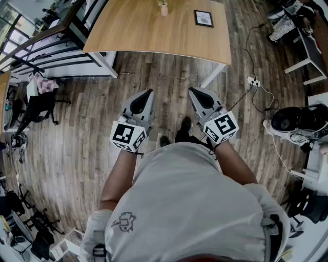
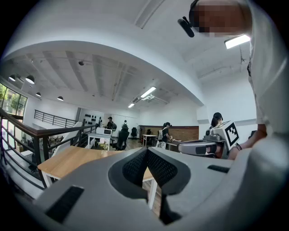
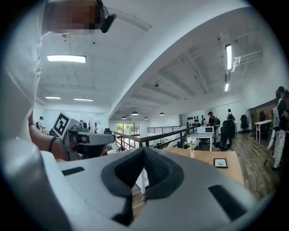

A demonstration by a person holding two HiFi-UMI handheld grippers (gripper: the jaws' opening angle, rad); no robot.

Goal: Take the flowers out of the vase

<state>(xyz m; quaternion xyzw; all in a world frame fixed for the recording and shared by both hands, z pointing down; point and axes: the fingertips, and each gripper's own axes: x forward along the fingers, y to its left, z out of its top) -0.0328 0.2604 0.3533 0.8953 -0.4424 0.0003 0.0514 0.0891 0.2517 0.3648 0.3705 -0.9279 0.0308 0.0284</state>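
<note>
Head view: pale wooden rectangular table at top of frame, well ahead of both tools across bare plank floor. Small pale vase with flowers near the table's far edge, upright, stems pointing up; lies ahead and roughly between the two tools, neither plainly nearer. Black-framed picture flat on the tabletop, right of the vase, apart from it. Grey left gripper: jaws together, nothing between. Grey right gripper: jaws together, likewise empty. Both level, side by side, aimed tableward. Nothing in the path but floor; white power strip with cable off right, black office chair off left. Likely need: approach first, jaws parted before the stems.
</note>
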